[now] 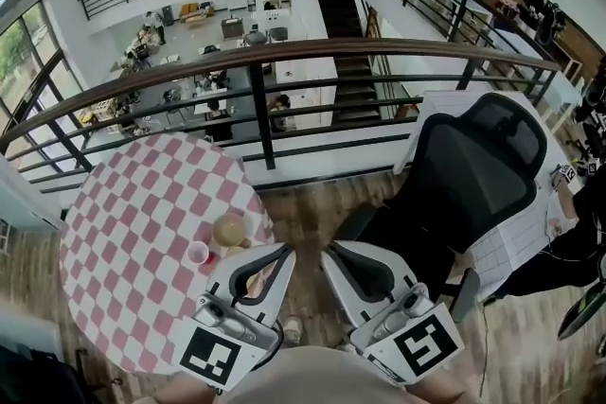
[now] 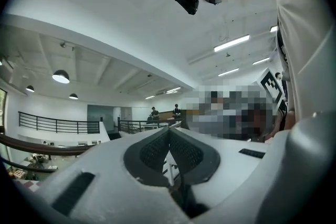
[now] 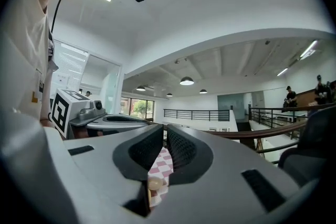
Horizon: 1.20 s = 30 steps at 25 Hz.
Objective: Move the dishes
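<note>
A tan bowl [image 1: 229,229] and a small pink cup [image 1: 198,253] stand near the right edge of a round table [image 1: 133,232] covered in a pink-and-white check cloth. My left gripper [image 1: 287,250] hovers just right of the bowl, off the table's edge, jaws shut and empty. My right gripper [image 1: 327,253] is beside it over the wooden floor, also shut on nothing. In the left gripper view the left gripper [image 2: 168,131] points level at the far balcony. In the right gripper view the right gripper [image 3: 164,128] shows the bowl [image 3: 155,183] and the check cloth through a thin slit.
A black office chair [image 1: 473,175] stands close on the right, in front of a white table [image 1: 530,241]. A railing with a wooden handrail [image 1: 256,61] runs behind the round table, above a lower floor. People stand on the far balcony.
</note>
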{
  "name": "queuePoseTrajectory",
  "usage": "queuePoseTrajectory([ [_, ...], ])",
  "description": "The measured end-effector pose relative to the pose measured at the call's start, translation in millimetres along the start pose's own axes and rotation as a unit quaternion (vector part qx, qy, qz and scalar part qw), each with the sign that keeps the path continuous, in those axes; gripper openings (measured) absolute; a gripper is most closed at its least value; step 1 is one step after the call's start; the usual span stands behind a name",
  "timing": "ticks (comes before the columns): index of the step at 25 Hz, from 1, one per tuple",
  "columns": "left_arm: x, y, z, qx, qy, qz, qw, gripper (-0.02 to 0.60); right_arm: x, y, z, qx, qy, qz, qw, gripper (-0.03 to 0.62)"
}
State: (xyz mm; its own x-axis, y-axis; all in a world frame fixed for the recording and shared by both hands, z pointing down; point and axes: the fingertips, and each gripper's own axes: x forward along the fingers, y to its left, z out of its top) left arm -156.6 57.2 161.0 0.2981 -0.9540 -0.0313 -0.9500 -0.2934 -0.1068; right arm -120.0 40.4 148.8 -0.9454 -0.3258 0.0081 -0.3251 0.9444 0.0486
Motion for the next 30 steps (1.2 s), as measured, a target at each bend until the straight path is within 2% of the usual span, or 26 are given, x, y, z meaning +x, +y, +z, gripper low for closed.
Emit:
queuePoseTrajectory([
  [6, 32, -38, 8, 0.006, -0.004, -0.066, 0.9978, 0.012, -42, -35, 8, 0.008, -0.012, -0.062, 0.998, 0.034],
  [12, 57, -60, 8, -0.008, -0.005, -0.105, 0.9945, 0.012, -71, -52, 2, -0.013, 0.017, -0.115, 0.993, 0.031],
  [18, 69, -71, 10, -0.008, -0.009, -0.122, 0.9925, 0.012, -80, -68, -2, -0.001, 0.005, -0.126, 0.992, 0.031],
  [27, 83, -72, -1, -0.012, 0.003, -0.121, 0.9926, 0.012, -85, -89, -12, 0.016, 0.010, -0.132, 0.991, 0.031],
  [30, 88, -68, -4, -0.026, 0.002, -0.120, 0.9924, 0.012, -81, -92, -13, 0.018, 0.009, -0.128, 0.992, 0.029],
])
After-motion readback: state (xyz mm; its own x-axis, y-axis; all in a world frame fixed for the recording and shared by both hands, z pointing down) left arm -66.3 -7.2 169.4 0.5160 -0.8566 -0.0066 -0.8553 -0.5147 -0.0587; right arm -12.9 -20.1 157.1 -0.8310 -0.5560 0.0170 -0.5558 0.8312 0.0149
